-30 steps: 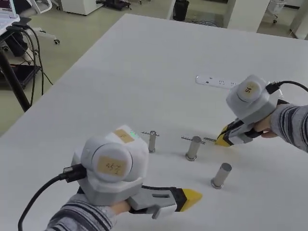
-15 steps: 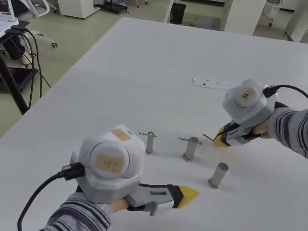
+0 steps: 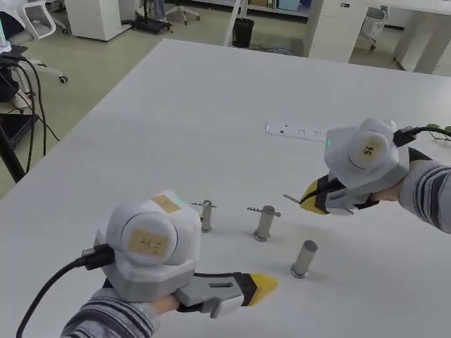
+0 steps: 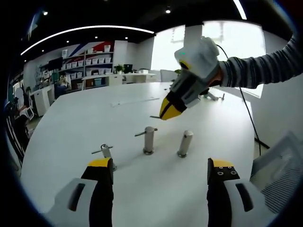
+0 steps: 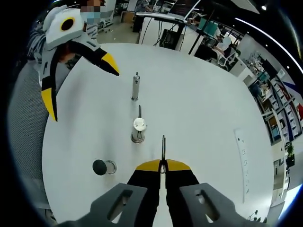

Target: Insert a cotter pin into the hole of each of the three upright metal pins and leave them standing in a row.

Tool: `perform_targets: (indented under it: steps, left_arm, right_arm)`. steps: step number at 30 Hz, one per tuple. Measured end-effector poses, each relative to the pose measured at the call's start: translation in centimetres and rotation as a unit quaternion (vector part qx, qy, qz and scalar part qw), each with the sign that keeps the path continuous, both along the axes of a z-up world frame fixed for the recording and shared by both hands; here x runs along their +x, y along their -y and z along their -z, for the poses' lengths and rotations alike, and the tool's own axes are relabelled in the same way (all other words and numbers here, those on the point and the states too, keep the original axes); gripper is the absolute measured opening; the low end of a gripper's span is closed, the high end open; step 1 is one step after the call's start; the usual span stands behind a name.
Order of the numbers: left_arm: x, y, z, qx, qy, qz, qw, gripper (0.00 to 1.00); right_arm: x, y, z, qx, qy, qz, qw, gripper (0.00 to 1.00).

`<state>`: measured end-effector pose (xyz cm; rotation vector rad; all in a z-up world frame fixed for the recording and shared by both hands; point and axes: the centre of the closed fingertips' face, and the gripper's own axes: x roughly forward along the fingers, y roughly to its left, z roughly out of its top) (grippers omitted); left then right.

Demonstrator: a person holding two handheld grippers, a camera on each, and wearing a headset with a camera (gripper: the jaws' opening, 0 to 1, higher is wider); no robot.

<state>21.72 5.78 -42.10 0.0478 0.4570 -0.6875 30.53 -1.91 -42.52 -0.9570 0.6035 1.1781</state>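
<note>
Our right hand-held gripper (image 5: 163, 164) clamps a cotter pin (image 5: 163, 147) for the seemingly bare metal pin (image 3: 304, 258); the left hand-held gripper (image 4: 160, 164) gapes, idle.

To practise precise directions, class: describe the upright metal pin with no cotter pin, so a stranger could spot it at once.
On the large white table, three short metal pins stand in a loose row. Take the rightmost pin in the head view, set nearer the person. The middle pin and left pin carry a cotter pin across the top; it has none.
</note>
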Motion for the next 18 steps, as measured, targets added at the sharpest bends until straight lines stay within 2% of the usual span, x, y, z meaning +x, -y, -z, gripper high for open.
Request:
perform_targets:
  steps: [6, 7, 10, 12, 14, 18]
  left_arm:
    - [-0.1, 0.3, -0.3, -0.001, 0.009, 0.008, 0.9999, 0.74]
    - [-0.1, 0.4, -0.4, -0.002, 0.012, 0.008, 0.9999, 0.74]
    - [-0.1, 0.3, -0.6, -0.005, 0.011, 0.007, 0.9999, 0.71]
    - [0.0, 0.3, -0.7, -0.006, 0.014, 0.004, 0.9999, 0.71]
    - [0.1, 0.2, -1.3, -0.018, 0.02, -0.001, 0.9996, 0.71]
    - [0.2, -0.1, -1.4, -0.027, 0.015, -0.006, 0.9995, 0.64]
  right_arm:
    - [-1.9, -1.1, -1.4, 0.01, 0.017, -0.029, 0.9994, 0.0]
    - [-1.5, -1.2, -1.1, 0.012, 0.018, -0.032, 0.9993, 0.0]
    - [-2.5, -1.8, -1.5, 0.017, 0.022, -0.044, 0.9986, 0.0]
    - [-3.2, -2.1, -1.7, 0.014, 0.029, -0.057, 0.9978, 0.0]
    - [-3.9, -2.4, -1.8, 0.013, 0.034, -0.069, 0.997, 0.0]
    - [-5.2, -2.7, -1.8, 0.002, 0.043, -0.094, 0.9946, 0.0]
